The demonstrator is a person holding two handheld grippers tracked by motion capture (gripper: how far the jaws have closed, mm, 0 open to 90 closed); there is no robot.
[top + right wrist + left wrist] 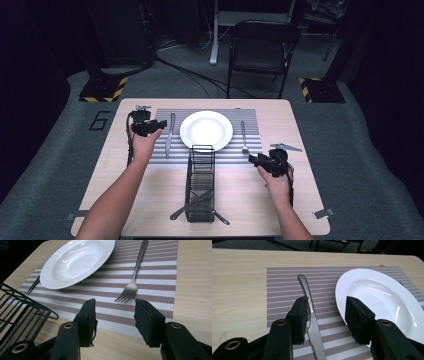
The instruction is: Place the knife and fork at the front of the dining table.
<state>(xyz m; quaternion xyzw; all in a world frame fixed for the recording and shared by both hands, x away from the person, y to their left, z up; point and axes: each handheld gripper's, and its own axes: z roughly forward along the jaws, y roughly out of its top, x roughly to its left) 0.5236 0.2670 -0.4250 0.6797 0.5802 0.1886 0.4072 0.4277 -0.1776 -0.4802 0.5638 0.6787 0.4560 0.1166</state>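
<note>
Steel knife (pixel 310 315) lies flat on the striped placemat (pixel 284 285), just left of the white plate (pixel 382 297), and my left gripper (pixel 325 318) hangs above it with the jaws apart, nothing between the pads, the knife's blade showing in the gap below. From the high view my left gripper (pixel 150 125) sits just beside the knife (pixel 170 134), over the mat's left edge. My right gripper (pixel 115 320) hovers over the near edge of the mat with its jaws parted too, gripping nothing; the fork (pixel 133 277) lies on the mat just ahead of them, tines toward me, to the right of the plate (pixel 75 262). Black wire caddy (pixel 201 182) stands on the tabletop (pixel 300 200) between my forearms, more cutlery lying in its near end
</note>
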